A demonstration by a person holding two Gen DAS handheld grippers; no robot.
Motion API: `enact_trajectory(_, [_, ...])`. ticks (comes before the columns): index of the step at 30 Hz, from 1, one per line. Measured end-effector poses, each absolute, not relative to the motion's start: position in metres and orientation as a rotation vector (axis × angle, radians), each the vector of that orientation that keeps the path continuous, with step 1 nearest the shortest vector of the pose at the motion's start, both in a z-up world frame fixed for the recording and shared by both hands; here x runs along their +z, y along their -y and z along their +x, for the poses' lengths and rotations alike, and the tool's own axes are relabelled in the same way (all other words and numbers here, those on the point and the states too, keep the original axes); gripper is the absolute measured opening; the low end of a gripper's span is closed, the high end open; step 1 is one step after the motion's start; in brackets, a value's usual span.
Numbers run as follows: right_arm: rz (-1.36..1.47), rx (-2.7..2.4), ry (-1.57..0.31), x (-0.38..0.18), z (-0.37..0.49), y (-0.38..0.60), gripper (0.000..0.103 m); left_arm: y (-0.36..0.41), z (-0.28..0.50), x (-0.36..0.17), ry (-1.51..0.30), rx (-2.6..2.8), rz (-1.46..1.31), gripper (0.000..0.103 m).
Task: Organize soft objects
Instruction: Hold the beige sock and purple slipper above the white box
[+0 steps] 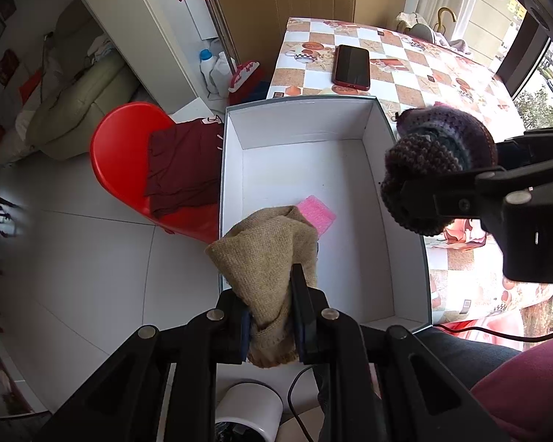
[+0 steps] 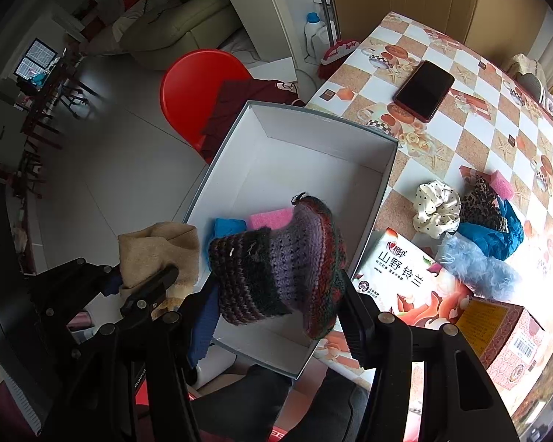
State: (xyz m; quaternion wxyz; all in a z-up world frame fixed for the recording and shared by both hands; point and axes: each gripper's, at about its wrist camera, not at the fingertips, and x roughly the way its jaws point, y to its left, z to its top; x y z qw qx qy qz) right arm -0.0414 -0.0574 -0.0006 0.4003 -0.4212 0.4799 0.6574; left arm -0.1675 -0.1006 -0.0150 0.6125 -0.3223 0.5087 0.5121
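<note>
Now the left tongs (image 1: 267,326) pinch a beige knit cloth (image 1: 265,254) above the white box's (image 1: 409,221) near corner, while the right tongs (image 2: 280,313) clamp a striped wool hat (image 2: 276,258) over it — both look light, limp, best gripped at a bunched fold. Beyond, on the tabletop (image 2: 479,136), a tissue pack (image 2: 413,287) reads "山野铃兰".
</note>
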Motion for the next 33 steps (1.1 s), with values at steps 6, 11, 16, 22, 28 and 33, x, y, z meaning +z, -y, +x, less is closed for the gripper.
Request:
enact_trajectory(6, [-1.066, 1.664, -1.214, -0.0013, -0.0427, 0.0578, 0.06, 0.1016, -0.1689, -0.0149, -1.174, 1.182, -0.744, 0.02])
enact_trajectory(11, [-1.065, 1.665, -1.214, -0.0013, -0.0423, 0.0581, 0.06, 0.1026, -0.1694, -0.0149, -1.174, 1.183, -0.744, 0.02])
enact_trajectory(16, [-1.068, 1.664, -1.216, -0.0012, -0.0419, 0.0573, 0.06, 0.1045, -0.1702, -0.0156, -1.176, 1.176, -0.746, 0.02])
enact_trajectory(22, [-1.063, 1.667, -1.211, -0.0018, -0.0432, 0.0595, 0.06, 0.1057, -0.1691, -0.0154, -1.182, 1.176, -0.735, 0.02])
enact_trajectory(28, [-1.063, 1.658, -1.223, -0.0024, -0.0419, 0.0595, 0.06, 0.1064, -0.1674, -0.0163, -1.185, 1.172, -0.742, 0.02])
enact_trajectory(33, [-1.063, 1.658, -1.226, -0.0025, -0.0423, 0.0599, 0.06, 0.1069, -0.1675, -0.0164, -1.185, 1.172, -0.741, 0.02])
